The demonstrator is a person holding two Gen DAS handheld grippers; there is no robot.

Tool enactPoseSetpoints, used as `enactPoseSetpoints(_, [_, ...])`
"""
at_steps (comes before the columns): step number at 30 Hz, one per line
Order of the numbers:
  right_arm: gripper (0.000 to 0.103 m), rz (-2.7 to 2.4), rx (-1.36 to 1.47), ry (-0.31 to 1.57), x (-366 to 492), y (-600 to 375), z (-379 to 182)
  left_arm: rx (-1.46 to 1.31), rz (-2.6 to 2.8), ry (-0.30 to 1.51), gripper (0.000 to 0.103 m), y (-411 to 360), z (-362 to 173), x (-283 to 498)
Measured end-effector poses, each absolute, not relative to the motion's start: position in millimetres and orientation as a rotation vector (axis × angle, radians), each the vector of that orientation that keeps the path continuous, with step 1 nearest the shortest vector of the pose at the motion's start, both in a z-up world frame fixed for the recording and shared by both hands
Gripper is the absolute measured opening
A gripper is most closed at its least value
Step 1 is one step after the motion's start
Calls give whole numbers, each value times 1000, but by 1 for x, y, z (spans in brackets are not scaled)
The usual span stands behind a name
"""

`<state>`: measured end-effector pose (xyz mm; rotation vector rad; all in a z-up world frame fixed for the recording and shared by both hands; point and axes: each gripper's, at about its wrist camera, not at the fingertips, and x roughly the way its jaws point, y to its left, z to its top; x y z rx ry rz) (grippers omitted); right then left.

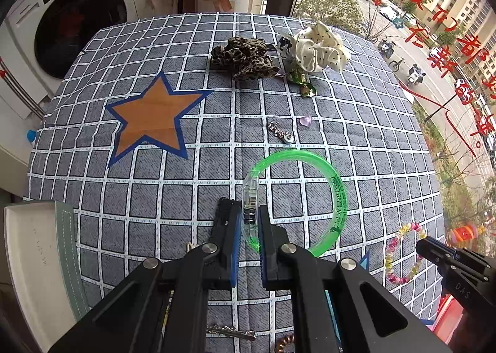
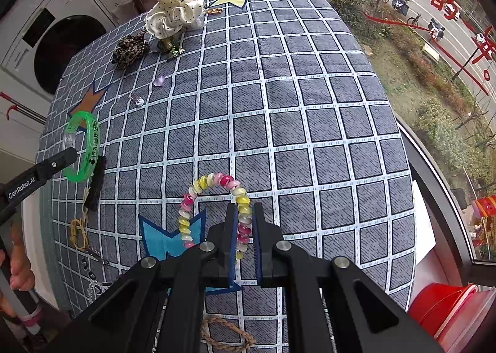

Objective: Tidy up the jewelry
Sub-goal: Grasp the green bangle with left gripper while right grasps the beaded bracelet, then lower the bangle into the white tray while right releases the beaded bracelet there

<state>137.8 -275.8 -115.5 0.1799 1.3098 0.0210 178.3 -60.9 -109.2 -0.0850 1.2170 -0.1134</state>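
Washing machine (image 1: 62,27) cut by frame edge. Checked tablecloth (image 1: 217,167) (star patches) beside window. Left gripper (image 1: 250,216) clamped on green bangle (image 1: 338,198), its clasp hidden between pads. Right gripper (image 2: 245,219) pinching beaded bracelet (image 2: 201,182), lower loop hidden.

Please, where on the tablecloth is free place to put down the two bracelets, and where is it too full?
Bare cloth lies between the orange star and the grey tray, and across the wide window side. It is crowded at the far edge around the leopard scrunchie and white scrunchie, and by the small charms.
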Motion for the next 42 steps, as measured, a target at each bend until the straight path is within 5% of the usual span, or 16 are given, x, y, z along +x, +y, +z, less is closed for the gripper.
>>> enactPoseSetpoints(10, [10, 208, 136, 1289, 138, -240, -88, -178, 1, 1180, 17, 0, -89, 142])
enactPoseSetpoints(23, [10, 358, 126, 1268, 143, -82, -77, -188, 124, 1168, 17, 147, -92, 97])
enactPoseSetpoints(42, [10, 571, 2, 1315, 158, 109, -110, -233, 335, 1226, 17, 276, -154, 73])
